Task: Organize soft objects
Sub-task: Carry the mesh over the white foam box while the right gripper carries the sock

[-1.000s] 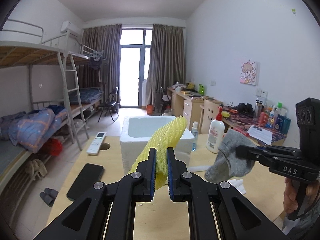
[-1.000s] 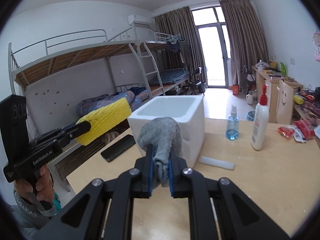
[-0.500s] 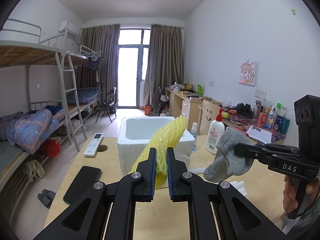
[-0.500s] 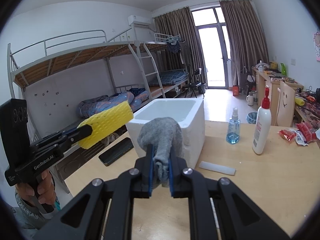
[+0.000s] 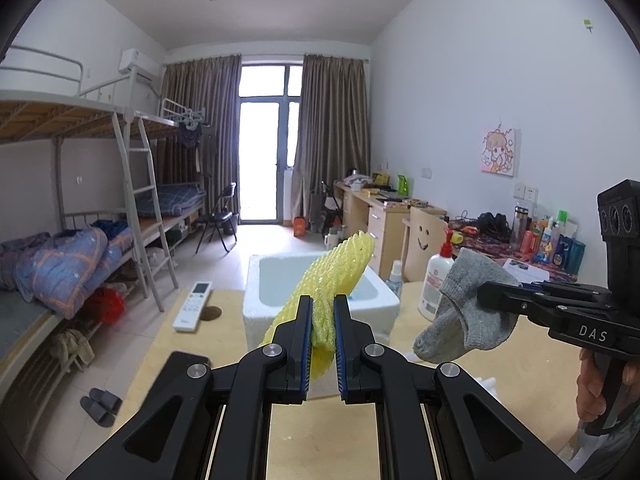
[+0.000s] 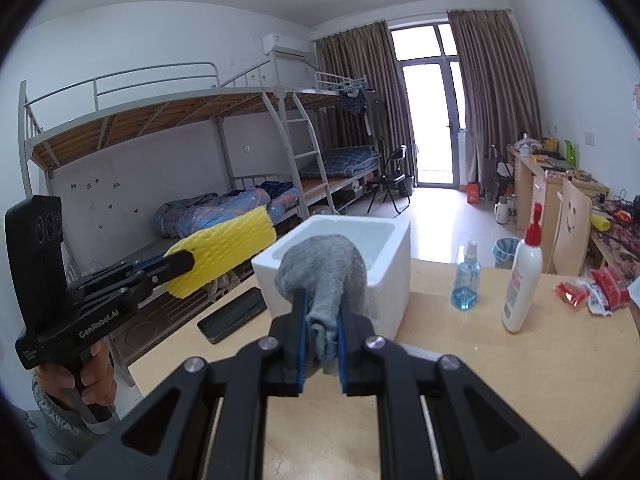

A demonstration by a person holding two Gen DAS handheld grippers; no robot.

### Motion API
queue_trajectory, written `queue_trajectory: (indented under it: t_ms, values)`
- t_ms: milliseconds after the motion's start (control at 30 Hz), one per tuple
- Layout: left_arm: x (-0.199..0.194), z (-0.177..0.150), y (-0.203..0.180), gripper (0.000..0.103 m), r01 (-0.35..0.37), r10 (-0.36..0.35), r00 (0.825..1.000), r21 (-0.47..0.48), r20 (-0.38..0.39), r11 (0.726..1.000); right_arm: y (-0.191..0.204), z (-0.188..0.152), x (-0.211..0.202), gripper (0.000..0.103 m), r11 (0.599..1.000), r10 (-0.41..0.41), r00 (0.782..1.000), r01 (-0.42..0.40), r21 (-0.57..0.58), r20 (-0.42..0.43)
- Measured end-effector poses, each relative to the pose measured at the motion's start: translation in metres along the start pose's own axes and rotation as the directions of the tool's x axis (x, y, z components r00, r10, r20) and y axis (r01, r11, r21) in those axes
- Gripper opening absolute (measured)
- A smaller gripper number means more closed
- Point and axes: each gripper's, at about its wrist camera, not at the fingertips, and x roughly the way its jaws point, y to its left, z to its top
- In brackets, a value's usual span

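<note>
My left gripper (image 5: 322,312) is shut on a yellow foam net sleeve (image 5: 340,264), which sticks up and forward over the near side of a white foam box (image 5: 256,308). A grey sock (image 6: 324,268) hangs squeezed between the pads of my right gripper (image 6: 322,312), in front of the same foam box (image 6: 396,248). In the right wrist view the left gripper (image 6: 188,262) holds the yellow sleeve (image 6: 224,252) to the left of the box. The left wrist view shows the right gripper (image 5: 486,292) with the sock (image 5: 468,312) at the right, above the table.
On the wooden table (image 6: 520,380) stand a white lotion pump bottle (image 6: 524,284) and a small blue spray bottle (image 6: 466,284), with red snack packets (image 6: 596,290) at the right. A black phone (image 6: 232,316) and a white remote (image 5: 193,310) lie left of the box. Bunk beds line the left.
Both grippers have risen a little with their loads, so the foam box now sits lower in both views. Neither grip has changed.
</note>
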Motion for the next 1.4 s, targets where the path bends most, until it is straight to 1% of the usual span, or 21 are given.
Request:
queue_trajectory:
  t_ms: [167,367,567,867,1100,1400]
  values:
    - [0.005,0.011,0.005,0.010,0.000,0.000,1.000,0.001,0.009,1.000,0.006,0.015,0.006,0.015,0.999,0.002,1.000,-0.002,-0.035,0.006]
    - [0.014,0.024,0.009,0.010,-0.009,0.009,1.000,0.004,0.005,1.000,0.009,0.034,0.019,0.015,0.998,0.028,1.000,-0.028,-0.059,-0.004]
    - [0.020,0.029,0.011,0.011,-0.017,0.017,1.000,0.015,0.014,1.000,0.009,0.047,0.028,0.015,0.997,0.023,1.000,-0.022,-0.080,0.011]
    - [0.043,0.037,0.019,0.010,-0.029,0.029,1.000,0.010,0.001,1.000,0.007,0.058,0.050,0.015,0.996,0.012,1.000,-0.012,-0.089,0.004]
    - [0.065,0.043,0.025,0.010,-0.017,0.017,1.000,0.006,-0.009,1.000,0.003,0.063,0.065,0.015,0.995,0.000,1.000,0.000,-0.104,0.008]
    - [0.092,0.048,0.037,0.010,-0.023,0.023,0.999,0.000,-0.032,1.000,-0.005,0.067,0.089,0.015,0.996,0.007,1.000,-0.008,-0.085,-0.009]
